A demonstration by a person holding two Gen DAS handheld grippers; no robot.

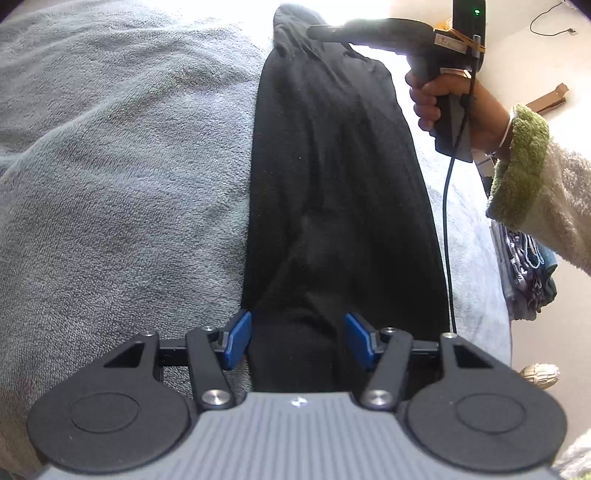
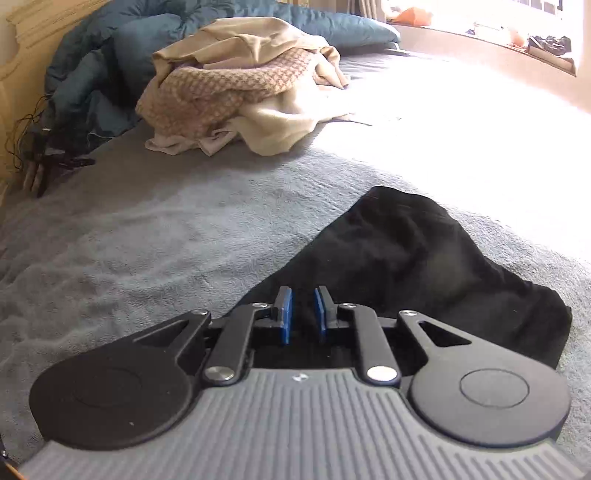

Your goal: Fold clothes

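Observation:
A long black garment (image 1: 332,177) lies lengthwise on the grey blanket (image 1: 122,177). My left gripper (image 1: 299,339) is over its near end. The blue pads (image 1: 238,339) stand wide apart with the cloth between and under them, not pinched. My right gripper (image 1: 314,32), held by a hand with a green cuff, points in from the right at the garment's far end. In the right wrist view that gripper (image 2: 303,314) is nearly closed. Black cloth (image 2: 424,258) fills the narrow gap between its pads.
A heap of beige and cream clothes (image 2: 240,88) sits further up the bed, with a teal duvet (image 2: 110,55) behind it. Folded patterned laundry (image 1: 524,273) lies off the bed's right edge. A black cable (image 1: 447,221) hangs from the right gripper across the garment's right side.

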